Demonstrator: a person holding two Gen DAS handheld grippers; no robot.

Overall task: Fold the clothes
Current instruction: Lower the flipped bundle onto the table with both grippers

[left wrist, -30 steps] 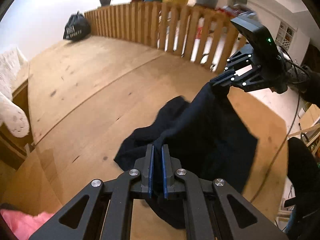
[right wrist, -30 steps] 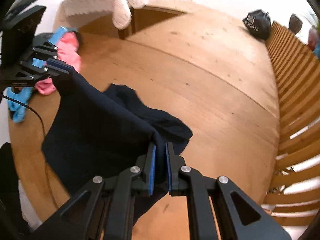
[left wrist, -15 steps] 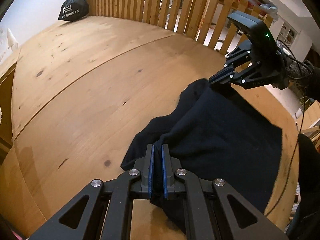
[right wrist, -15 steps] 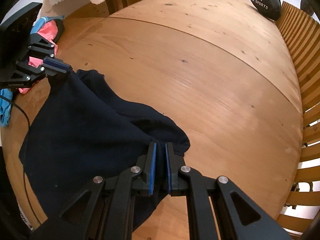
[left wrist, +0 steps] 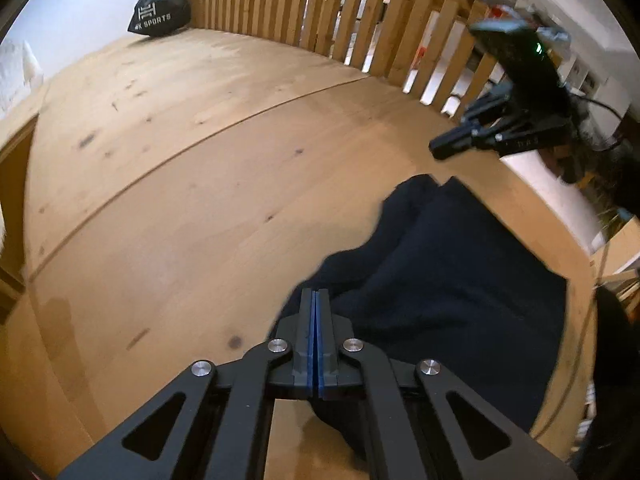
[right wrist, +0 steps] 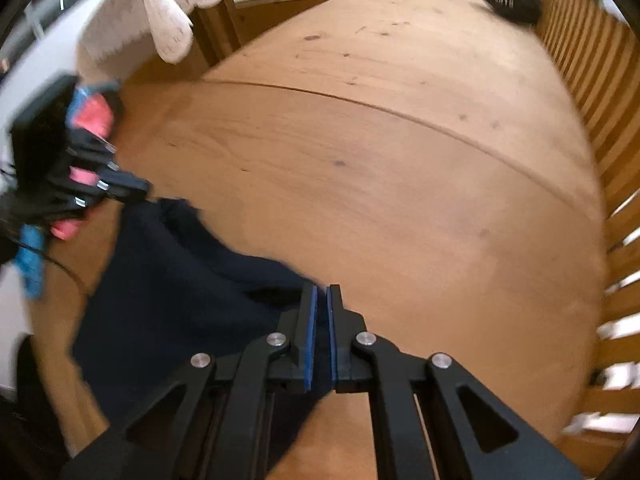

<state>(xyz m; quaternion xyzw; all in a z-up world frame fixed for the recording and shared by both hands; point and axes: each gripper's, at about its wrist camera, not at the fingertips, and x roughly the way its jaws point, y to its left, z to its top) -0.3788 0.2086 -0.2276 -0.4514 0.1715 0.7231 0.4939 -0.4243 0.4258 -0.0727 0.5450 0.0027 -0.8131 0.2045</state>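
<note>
A dark navy garment point(left wrist: 440, 280) lies spread on the wooden table point(left wrist: 200, 160), bunched along its far edge. My left gripper point(left wrist: 316, 294) is shut at the garment's near-left edge, its blue pads pressed together with no cloth showing between them. In the right wrist view the left gripper point(right wrist: 140, 190) hovers just off the garment's point(right wrist: 180, 280) far corner. My right gripper point(right wrist: 322, 290) has a narrow gap and its jaws are opening; the cloth's edge lies just left of its fingers. From the left wrist view, the right gripper point(left wrist: 438, 150) hangs clear above the garment's far corner.
A black sports bag point(left wrist: 160, 14) sits at the far end of the table, beside a wooden slat railing point(left wrist: 360, 12). Pink and blue clothes point(right wrist: 92, 120) lie behind the left gripper. A white lace cloth point(right wrist: 172, 12) hangs at the back left.
Both grippers came down and laid the garment flat on the table. Each has let go of its corner: the left pads closed together, and the right gripper now sits apart from the cloth.
</note>
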